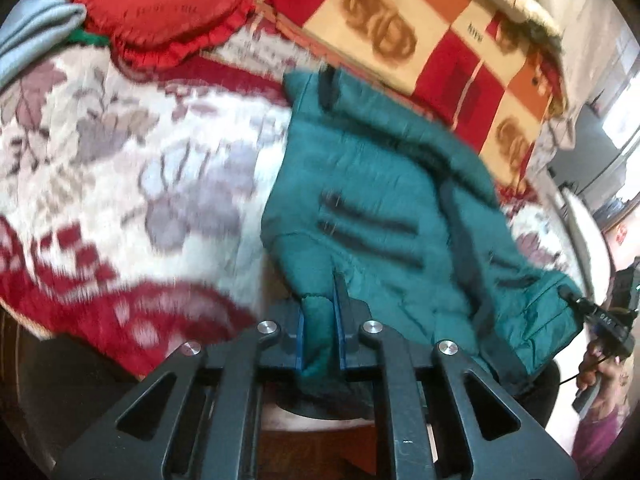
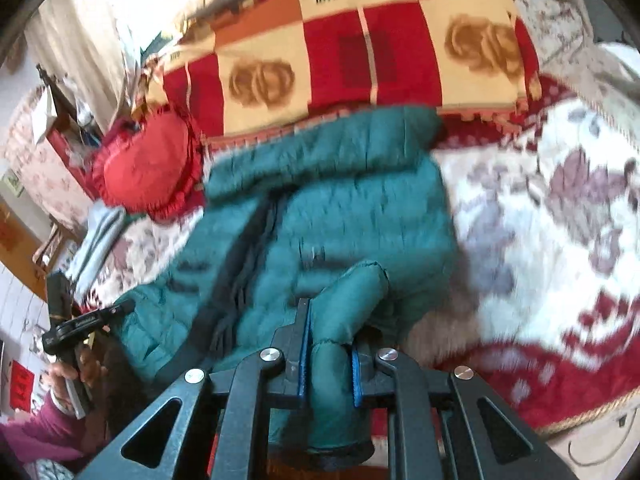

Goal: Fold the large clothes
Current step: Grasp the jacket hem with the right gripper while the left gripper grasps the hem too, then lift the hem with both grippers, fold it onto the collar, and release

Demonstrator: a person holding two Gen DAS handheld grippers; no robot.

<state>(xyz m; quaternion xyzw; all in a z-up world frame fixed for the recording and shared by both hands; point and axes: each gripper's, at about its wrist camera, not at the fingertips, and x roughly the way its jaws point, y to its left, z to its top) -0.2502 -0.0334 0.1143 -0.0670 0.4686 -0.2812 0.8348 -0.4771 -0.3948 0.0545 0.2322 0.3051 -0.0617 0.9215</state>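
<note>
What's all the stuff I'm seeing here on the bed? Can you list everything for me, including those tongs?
Padded jacket: one, teal, spread on the bed, its near edge pinched by both tongs.
Bedspread: one, white with mauve flowers and dark red border, under the jacket.
Checked blanket: one, red, orange and cream with brown rose prints, folded behind the jacket.
Frilled cushion: one, red, beside the checked blanket.
Folded cloth: one, pale blue-grey, next to the cushion.
Left tongs: black with blue pads, shut on a jacket fold.
Right tongs: black with blue pads, shut on a jacket fold.
Hand: one seen in each view, gripping the other tongs' handle, purple sleeve.
</note>
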